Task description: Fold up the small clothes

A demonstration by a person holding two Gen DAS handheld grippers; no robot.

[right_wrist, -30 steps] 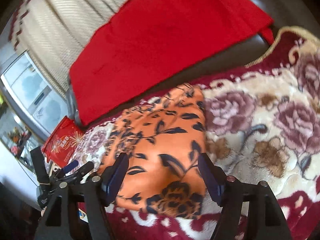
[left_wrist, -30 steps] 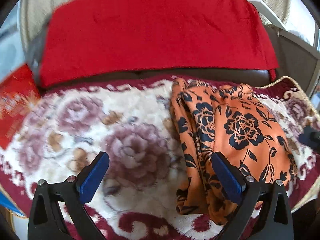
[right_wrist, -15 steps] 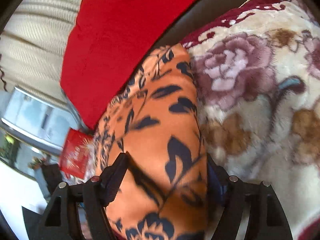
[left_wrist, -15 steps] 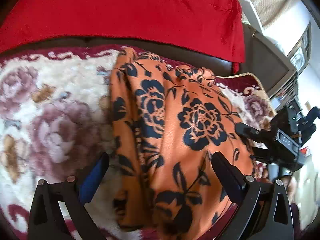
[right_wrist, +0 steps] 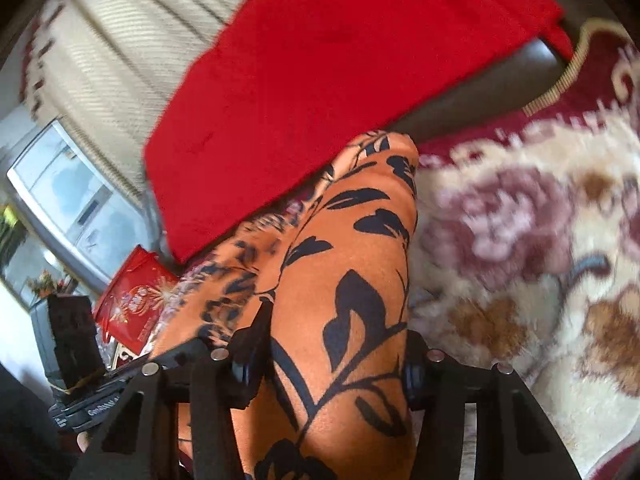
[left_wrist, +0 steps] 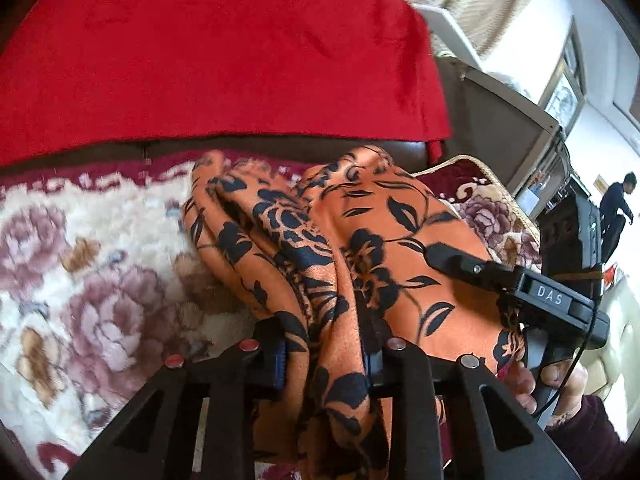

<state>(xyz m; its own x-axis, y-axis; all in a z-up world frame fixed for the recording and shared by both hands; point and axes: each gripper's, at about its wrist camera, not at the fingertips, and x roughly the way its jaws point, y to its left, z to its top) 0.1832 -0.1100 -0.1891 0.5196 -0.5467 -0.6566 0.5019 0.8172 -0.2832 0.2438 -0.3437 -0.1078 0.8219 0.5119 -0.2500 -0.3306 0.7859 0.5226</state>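
Observation:
An orange garment with black flower print [left_wrist: 384, 240] lies bunched on a floral blanket [left_wrist: 100, 280]. My left gripper [left_wrist: 324, 356] is shut on a gathered fold of its near edge. The right gripper shows in the left wrist view at the garment's right side [left_wrist: 472, 268]. In the right wrist view the right gripper [right_wrist: 332, 364] is closed around the same orange garment [right_wrist: 344, 264], with cloth filling the gap between the fingers. The pads of both grippers are mostly hidden by cloth.
A red blanket [left_wrist: 216, 52] drapes over the dark sofa back [left_wrist: 280, 146] behind. A red printed bag [right_wrist: 132, 300] lies at the left end. A person [left_wrist: 616, 208] stands far off at the right.
Both grippers moved forward onto the garment and closed on it. The cloth has bunched and lifted between them.

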